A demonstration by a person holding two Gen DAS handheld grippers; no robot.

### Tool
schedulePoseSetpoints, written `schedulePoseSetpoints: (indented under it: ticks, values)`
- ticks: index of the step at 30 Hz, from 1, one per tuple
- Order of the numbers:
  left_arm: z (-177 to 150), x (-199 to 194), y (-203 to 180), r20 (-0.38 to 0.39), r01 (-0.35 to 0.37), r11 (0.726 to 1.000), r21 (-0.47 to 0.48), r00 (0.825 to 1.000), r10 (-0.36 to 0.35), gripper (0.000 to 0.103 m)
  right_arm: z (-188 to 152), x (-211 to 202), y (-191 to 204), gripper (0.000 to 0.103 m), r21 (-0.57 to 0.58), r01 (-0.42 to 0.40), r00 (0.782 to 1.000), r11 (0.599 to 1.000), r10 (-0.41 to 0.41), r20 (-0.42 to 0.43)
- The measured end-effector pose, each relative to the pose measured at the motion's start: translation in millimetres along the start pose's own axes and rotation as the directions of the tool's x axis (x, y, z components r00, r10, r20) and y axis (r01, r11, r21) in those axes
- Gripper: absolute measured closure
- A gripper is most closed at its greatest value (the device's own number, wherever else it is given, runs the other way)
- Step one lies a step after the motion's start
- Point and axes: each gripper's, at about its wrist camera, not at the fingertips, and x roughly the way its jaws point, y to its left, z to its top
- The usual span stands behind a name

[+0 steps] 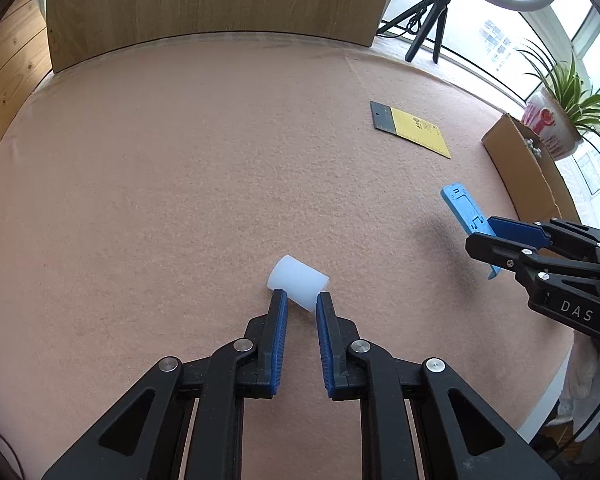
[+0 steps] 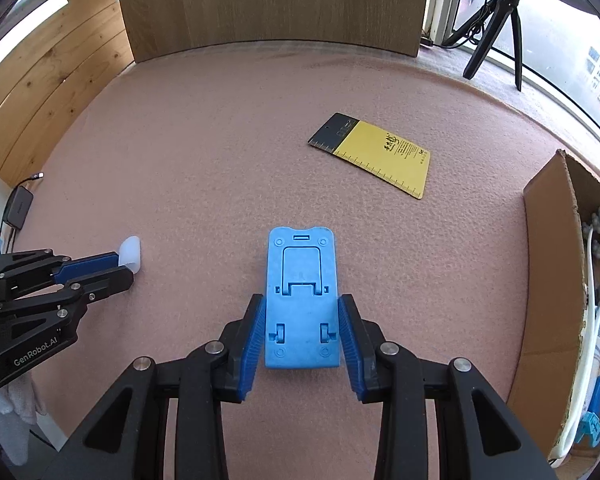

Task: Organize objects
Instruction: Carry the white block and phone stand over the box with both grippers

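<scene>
Pink felt (image 1: 180, 160) covered the whole work surface, and three loose things lay or were held on it. In the left wrist view, a small white translucent cylinder (image 1: 298, 288) lay on its side just below the centre of the frame, its long axis running from upper left to lower right. The left gripper (image 1: 302, 300) pointed steeply down at it, its blue-padded fingers drawn narrow with their tips at the cylinder's near side, one to each side. The pads seemed to touch it, but whether they pressed firmly could not be told. The cylinder lay directly ahead of those fingers, so this hand was plainly the nearer one for it.

In the right wrist view, a light blue plastic phone stand (image 2: 300, 300) filled the lower centre, its long axis running straight up the frame, away from the camera. The right gripper (image 2: 300, 316) held it by its two long edges, fingers set about halfway apart and pads pressed against the sides. It appeared lifted slightly clear of the felt.

A yellow and black ruler card (image 2: 374, 158) lay flat in the upper right. A cardboard box (image 2: 548, 264), already holding some items, stood at the right edge, nearer the right hand, probably where the stand belonged.
</scene>
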Motion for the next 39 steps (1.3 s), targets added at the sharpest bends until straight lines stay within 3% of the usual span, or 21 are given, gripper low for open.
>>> schedulePoseSetpoints:
  ticks: [3,7,10,15,20,26,32,39]
  values:
    - [1.2,2.7,-0.9,0.007,-0.014,1.000,0.012,1.000,0.014,0.085,-2.0,-10.1,-4.8,0.070,0.008,-0.009,1.000,1.000,0.009,0.010]
    - [4.6,7.5,-3.5,0.013,-0.043,0.998,0.039,0.999,0.043,0.055,-5.6,-18.3,-8.6,0.070,0.021,-0.016,1.000,1.000,0.015,0.016]
    - [9.3,10.2,-5.3,0.023,-0.072,0.995,0.069,0.997,0.070,0.054,-7.5,-21.5,-11.1,0.070,0.029,-0.022,1.000,0.999,0.021,0.016]
    - [13.4,15.8,-0.2,0.001,-0.069,0.997,0.045,0.998,0.069,0.054,-11.9,-25.3,-11.6,0.070,0.030,-0.018,1.000,0.999,0.017,0.021]
    - [8.6,15.6,-3.6,-0.009,-0.063,0.997,0.047,0.998,0.064,0.074,-16.2,-26.7,-14.9,0.070,0.041,-0.010,1.000,0.999,0.009,0.020]
    - [4.7,13.0,-4.8,-0.002,-0.045,0.999,0.029,0.999,0.045,0.086,-19.3,-30.2,-19.2,0.070,0.048,-0.006,1.000,0.999,0.005,0.025]
    - [10.2,-0.6,-15.3,0.030,-0.007,1.000,0.016,1.000,0.006,0.087,-19.6,-43.8,-27.4,0.070,0.059,-0.015,0.998,0.998,0.012,0.057]
    - [28.4,-15.2,-61.3,0.071,0.074,0.995,0.065,0.994,-0.078,0.087,-24.6,-74.3,-52.4,0.070,0.101,-0.021,0.994,0.995,0.010,0.113]
